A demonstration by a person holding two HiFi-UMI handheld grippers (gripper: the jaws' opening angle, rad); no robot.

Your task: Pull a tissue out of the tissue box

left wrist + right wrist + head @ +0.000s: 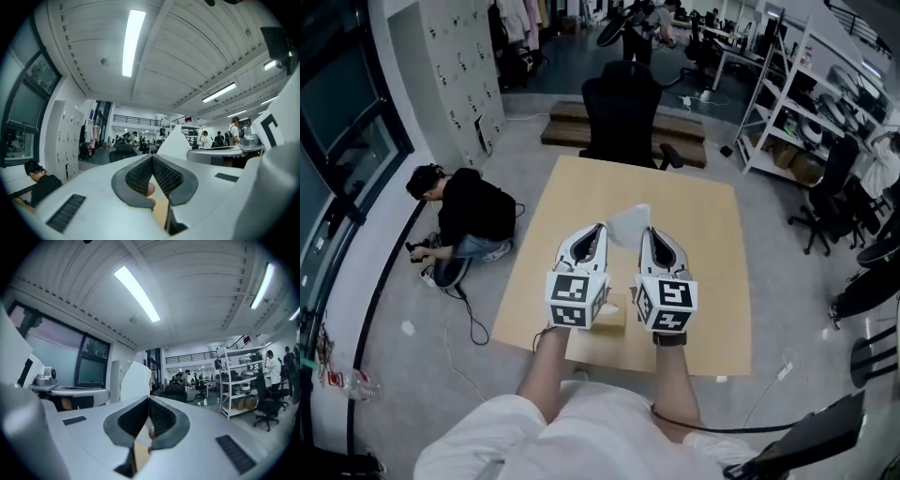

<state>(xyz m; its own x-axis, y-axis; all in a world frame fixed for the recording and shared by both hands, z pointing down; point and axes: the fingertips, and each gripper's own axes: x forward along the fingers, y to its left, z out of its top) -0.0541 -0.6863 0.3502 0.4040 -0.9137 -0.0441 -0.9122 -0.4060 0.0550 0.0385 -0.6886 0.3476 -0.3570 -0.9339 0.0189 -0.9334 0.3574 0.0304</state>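
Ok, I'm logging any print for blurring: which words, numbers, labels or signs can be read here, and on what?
No text reads clearly in any view.
On the marker cubes: black-and-white square patterns only, no letters.
On the locker doors: small labels, too small to read.
On the red sign by the balcony railing: too blurred to read.

Count from the head view. Two grippers: left gripper and right gripper. Each carries one marker cube, so two cubes. One tissue. One tissue box, partly hidden. One table. One black chair at the table's far edge. One crouching person.
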